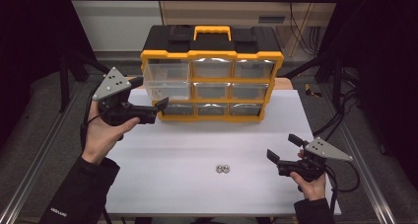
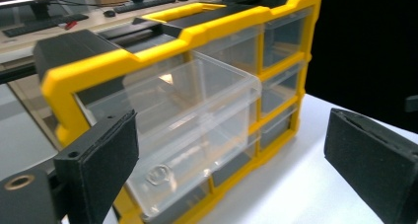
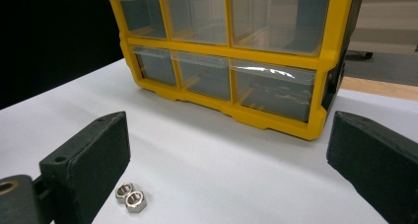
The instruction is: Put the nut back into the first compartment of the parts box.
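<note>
My left gripper (image 1: 150, 94) hangs just in front of the storage organizer (image 1: 212, 81), its jaws spread wide with nothing between them, just off the front of the clear drawer (image 1: 167, 81) at the cabinet's top left. That drawer stands pulled out past the yellow frame while the others sit flush. I read it as opened to take parts, and the gripper looks to be standing clear of it to leave the opening free. Through the left gripper view the drawer's (image 2: 192, 130) transparent walls show what seems to be one small nut (image 2: 158, 174) lying on its floor near the front.

On the white surface (image 1: 162, 184), two silver hex nuts (image 1: 223, 168) lie touching each other, well apart from the cabinet and near the front edge. My right gripper (image 1: 284, 147) is poised low to their right, jaws also wide and holding nothing. In the right gripper view the nuts (image 3: 130, 196) lie just beside the left jaw, so I judge this hand is lined up to pick one.

The count: one organizer with nine drawers in three rows of three, one of them open; two loose nuts on the surface; two grippers, both empty.
</note>
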Motion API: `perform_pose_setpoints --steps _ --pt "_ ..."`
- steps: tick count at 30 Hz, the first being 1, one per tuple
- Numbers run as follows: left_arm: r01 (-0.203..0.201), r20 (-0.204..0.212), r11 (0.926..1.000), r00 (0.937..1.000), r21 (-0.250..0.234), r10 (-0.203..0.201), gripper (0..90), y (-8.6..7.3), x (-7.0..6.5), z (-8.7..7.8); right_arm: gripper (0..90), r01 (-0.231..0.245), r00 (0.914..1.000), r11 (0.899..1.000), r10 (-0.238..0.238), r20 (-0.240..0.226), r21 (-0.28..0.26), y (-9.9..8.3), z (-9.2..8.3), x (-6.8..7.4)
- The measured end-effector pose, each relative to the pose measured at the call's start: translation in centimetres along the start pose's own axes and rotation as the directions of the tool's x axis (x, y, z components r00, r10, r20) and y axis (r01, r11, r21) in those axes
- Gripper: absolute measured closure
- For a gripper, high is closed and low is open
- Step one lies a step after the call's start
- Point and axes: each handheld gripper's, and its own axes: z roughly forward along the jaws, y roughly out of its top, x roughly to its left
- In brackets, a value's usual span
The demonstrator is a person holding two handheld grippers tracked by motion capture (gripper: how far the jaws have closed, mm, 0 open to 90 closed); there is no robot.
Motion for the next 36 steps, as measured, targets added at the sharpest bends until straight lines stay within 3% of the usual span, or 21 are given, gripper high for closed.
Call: perform_pose_setpoints --steps 9,12,14,24,30,36 --pt "-0.025 0.038 0.9995 0.9990 -0.020 0.026 6.1 -1.9 -1.6 0.6 3.3 0.002 1.0000 1.000 -0.002 0.001 -0.001 0.0 0.1 0.0" --pt "0.013 0.050 0.9997 0.9986 0.021 -0.014 6.1 -2.7 -2.0 1.0 3.3 -0.001 1.0000 1.000 0.001 -0.001 -0.002 0.0 0.0 0.0" --pt "0.021 0.058 0.9996 0.9981 0.021 -0.022 7.4 -3.3 -2.2 1.3 3.3 -0.002 1.0000 1.000 0.002 -0.004 -0.005 0.0 0.0 0.0" --pt "-0.017 0.085 0.9992 0.9962 0.037 0.014 4.1 -5.8 -4.0 3.0 3.3 0.000 1.0000 1.000 0.000 -0.001 -0.002 0.0 0.0 0.0" --pt "-0.041 0.125 0.9979 0.9915 0.050 0.034 3.0 -7.2 -5.5 4.1 3.2 0.000 1.0000 1.000 0.000 -0.002 -0.003 0.0 0.0 0.0" --pt "-0.042 0.164 0.9966 0.9860 0.071 0.030 2.9 -8.6 -6.8 5.1 3.2 -0.002 1.0000 1.000 0.002 -0.002 0.001 0.0 0.0 0.0"
